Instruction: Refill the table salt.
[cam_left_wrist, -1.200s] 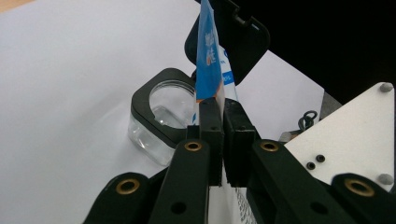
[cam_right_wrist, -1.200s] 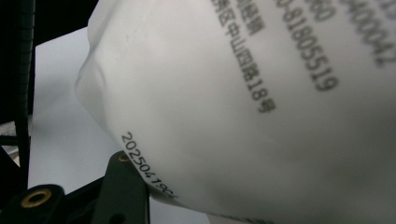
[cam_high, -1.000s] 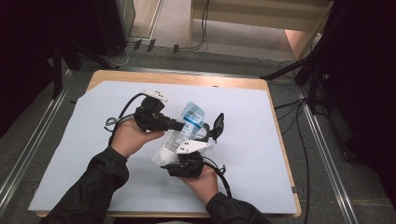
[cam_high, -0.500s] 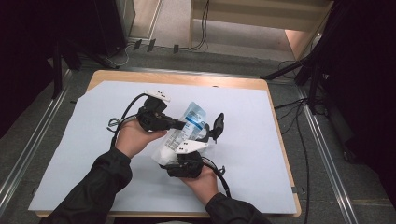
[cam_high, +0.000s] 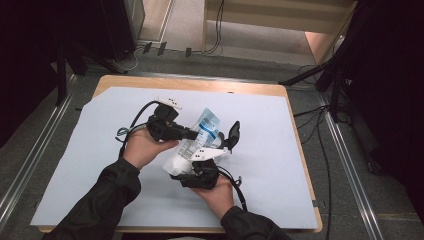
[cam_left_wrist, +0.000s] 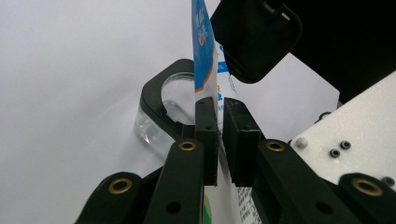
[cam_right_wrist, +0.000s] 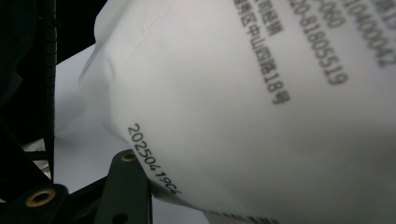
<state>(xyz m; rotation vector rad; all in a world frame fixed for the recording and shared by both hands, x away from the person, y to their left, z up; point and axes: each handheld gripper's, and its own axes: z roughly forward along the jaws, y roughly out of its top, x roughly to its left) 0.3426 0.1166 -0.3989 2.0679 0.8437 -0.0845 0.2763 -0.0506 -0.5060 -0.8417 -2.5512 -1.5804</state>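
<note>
Table (cam_high: 280, 115), pouch (cam_high: 200, 137) in both tongs

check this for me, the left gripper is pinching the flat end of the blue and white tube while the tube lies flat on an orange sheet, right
Not quite: the sheet on the table is pale blue-white, not orange, as the high view shows. The rest holds: the left gripper is shut on the thin flat end of the blue and white tube.

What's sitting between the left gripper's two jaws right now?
In the left gripper view, the flat edge of the blue-and-white pouch is pinched between the left gripper jaws. Nothing else lies in the gap.
</note>
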